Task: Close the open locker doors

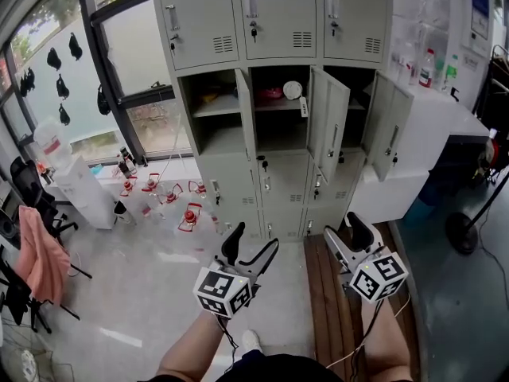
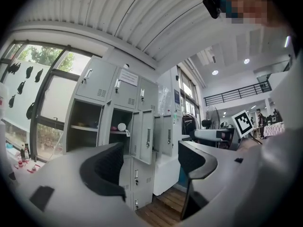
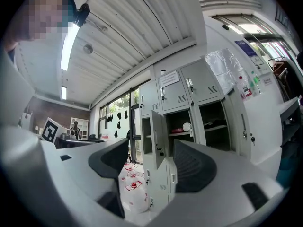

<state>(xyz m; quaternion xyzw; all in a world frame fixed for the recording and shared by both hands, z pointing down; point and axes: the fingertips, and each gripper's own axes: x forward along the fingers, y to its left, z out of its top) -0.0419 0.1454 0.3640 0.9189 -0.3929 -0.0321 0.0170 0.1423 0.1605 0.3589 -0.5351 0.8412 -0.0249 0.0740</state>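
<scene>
Lockers [image 1: 278,94] stand against the far wall, straight ahead of both tongs and well apart from them. Three doors in the middle row hang open. The left door [image 1: 245,116] shows only its thin edge, which points out into the room. The middle door [image 1: 328,124] and the right door [image 1: 387,135] swing out toward the right. The right door's edge comes near the white counter [image 1: 445,126] beside the lockers. The top row and the lower rows are shut.

The left gripper [image 1: 250,249] is low over the grey floor [image 1: 159,277]. Its jaws are wide apart with nothing between them. The right gripper [image 1: 347,235] is near it, over the strip of wood floor [image 1: 334,317]. Its jaws are wide apart too, and empty.

Bare floor lies between the tongs and the lockers. On the left, water jugs [image 1: 189,216] sit on the floor near the bottom lockers. On the right, a black stand [image 1: 461,233] sits past the wood strip. In the left gripper view, the open doors show in the gap between the jaws.
</scene>
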